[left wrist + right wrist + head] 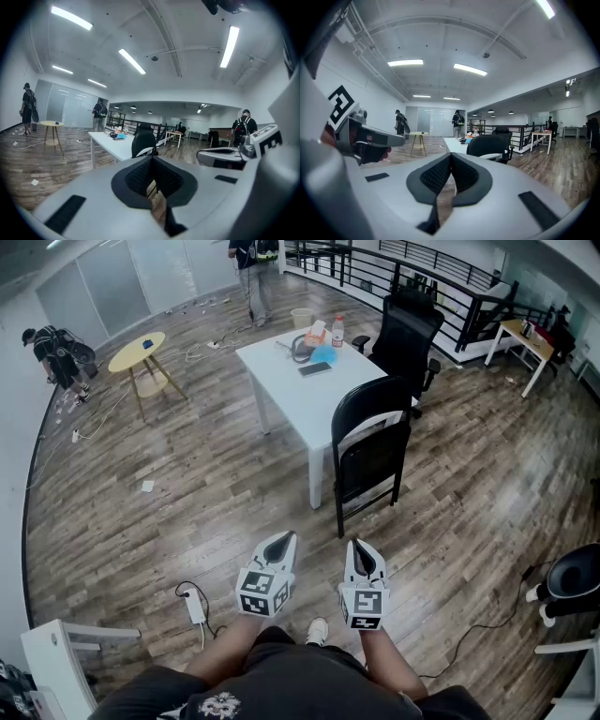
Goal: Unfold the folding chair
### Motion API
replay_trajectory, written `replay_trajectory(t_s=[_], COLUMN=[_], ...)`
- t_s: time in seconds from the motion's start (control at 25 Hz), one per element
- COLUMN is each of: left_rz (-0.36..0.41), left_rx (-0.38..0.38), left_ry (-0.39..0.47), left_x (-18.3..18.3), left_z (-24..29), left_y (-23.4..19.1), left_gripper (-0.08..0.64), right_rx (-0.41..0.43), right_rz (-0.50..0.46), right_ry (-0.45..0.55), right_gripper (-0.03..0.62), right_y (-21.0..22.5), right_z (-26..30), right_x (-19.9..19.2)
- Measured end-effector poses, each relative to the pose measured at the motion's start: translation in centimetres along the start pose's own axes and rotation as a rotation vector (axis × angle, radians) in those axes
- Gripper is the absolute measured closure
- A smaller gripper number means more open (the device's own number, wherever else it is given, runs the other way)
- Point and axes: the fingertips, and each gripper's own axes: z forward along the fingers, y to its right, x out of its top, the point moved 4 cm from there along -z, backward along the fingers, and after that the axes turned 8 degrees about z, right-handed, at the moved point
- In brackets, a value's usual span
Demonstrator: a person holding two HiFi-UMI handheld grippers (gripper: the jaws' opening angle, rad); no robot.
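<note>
A black folding chair [370, 448] stands folded flat against the near side of the white table [281, 369]; its rounded back also shows in the left gripper view as the folding chair [143, 142] and in the right gripper view as the folding chair [487, 144]. My left gripper [279, 541] and right gripper [362, 548] hang side by side over the wooden floor, short of the chair and apart from it. Both have their jaws shut with nothing between them. In their own views the left gripper [151, 158] and right gripper [450, 155] point at the chair.
A black office chair [405, 334] stands behind the table, which carries a bottle [337, 331] and small items. A yellow round table [137, 353] is at the left, a power strip [195, 605] with cable lies near my feet, and people [58, 356] stand at the back.
</note>
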Motion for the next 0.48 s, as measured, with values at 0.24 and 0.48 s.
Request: replay_trajectory(t_s=[0.24, 0.48], left_rz=[-0.006, -0.019], left_rx=[0.035, 0.001], left_ry=[-0.018, -0.045], left_x=[0.5, 1.1], left_z=[4.7, 11.0], left_y=[-2.8, -7.7], left_gripper=[0.555, 0.554], right_rx=[-0.021, -0.065], right_rz=[0.008, 0.026], right_ry=[-0.009, -0.045], right_gripper=[0.578, 0.578], right_y=[1.6, 1.8], right_z=[5.3, 11.6], right_x=[0.2, 0.0])
